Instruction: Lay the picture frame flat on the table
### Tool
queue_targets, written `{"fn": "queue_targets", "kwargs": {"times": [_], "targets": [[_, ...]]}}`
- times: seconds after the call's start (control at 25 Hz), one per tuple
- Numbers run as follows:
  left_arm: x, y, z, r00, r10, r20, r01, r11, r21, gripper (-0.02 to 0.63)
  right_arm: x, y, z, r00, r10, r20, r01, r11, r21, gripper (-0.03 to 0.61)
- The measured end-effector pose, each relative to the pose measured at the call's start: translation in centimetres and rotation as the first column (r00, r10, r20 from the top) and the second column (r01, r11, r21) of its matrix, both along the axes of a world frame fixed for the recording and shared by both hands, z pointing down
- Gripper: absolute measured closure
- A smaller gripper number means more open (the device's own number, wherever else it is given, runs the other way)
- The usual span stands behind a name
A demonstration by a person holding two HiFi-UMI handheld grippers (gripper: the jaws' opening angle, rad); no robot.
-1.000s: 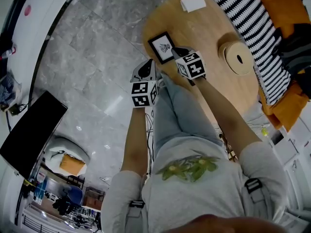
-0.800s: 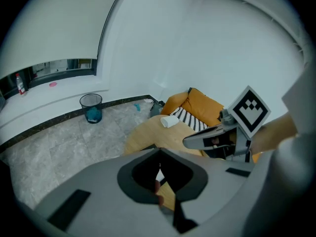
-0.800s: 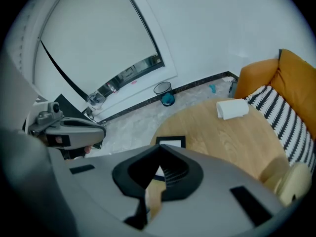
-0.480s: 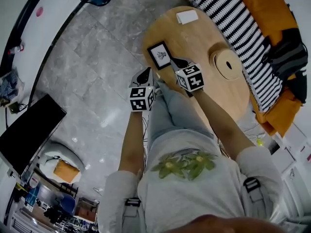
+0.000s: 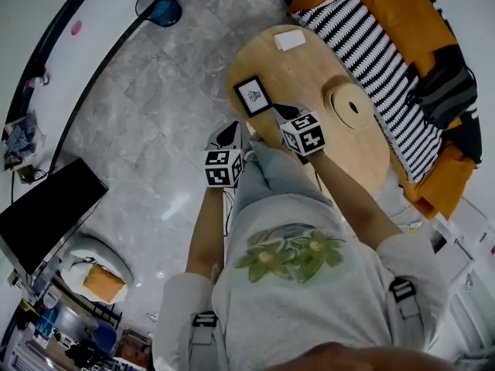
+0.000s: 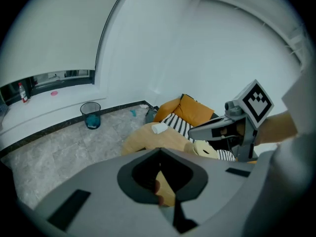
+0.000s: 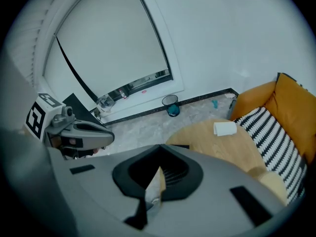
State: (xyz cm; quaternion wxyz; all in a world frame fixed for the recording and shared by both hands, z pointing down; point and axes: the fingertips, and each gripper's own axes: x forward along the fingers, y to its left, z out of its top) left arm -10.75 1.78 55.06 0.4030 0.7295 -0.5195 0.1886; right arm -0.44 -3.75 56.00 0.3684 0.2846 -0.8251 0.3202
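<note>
Grey shirt and light trousers fill the near part of the head view, with both forearms reaching forward. The left gripper [image 5: 230, 132] hangs over the marble floor [image 5: 147, 107], just off the near edge of the oval wooden tabletop [image 5: 309, 72]. Its jaws are pressed together with nothing between them. The right gripper [image 5: 280, 112] is over the tabletop's near edge, and its jaws are also closed and empty. Their tips are near the lower right corner of the picture frame [image 5: 253, 97] but not touching it.

That black frame, with its white mat and small dark print, lies flat and face up on the near left part of the tabletop. Farther right sits a round wooden disc [image 5: 349, 107] with a dark hole in its middle. At the far end lies a folded white cloth [image 5: 290, 39]. Beyond the tabletop is an orange sofa [image 5: 402, 6] draped with a black-and-white striped blanket [image 5: 371, 49], and a dark wastebasket [image 5: 158, 6] stands by the wall.
</note>
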Motion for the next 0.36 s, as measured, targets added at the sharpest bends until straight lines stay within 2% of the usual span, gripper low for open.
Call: {"fn": "queue_targets", "kwargs": {"times": [0.36], "targets": [[1.3, 1.6, -2.0, 0.999, 0.032, 0.008, -0.032, 0.999, 0.004, 0.6, 1.1, 1.7, -2.0, 1.0, 0.015, -0.002, -0.015, 1.0, 0.011, 0.574]]}}
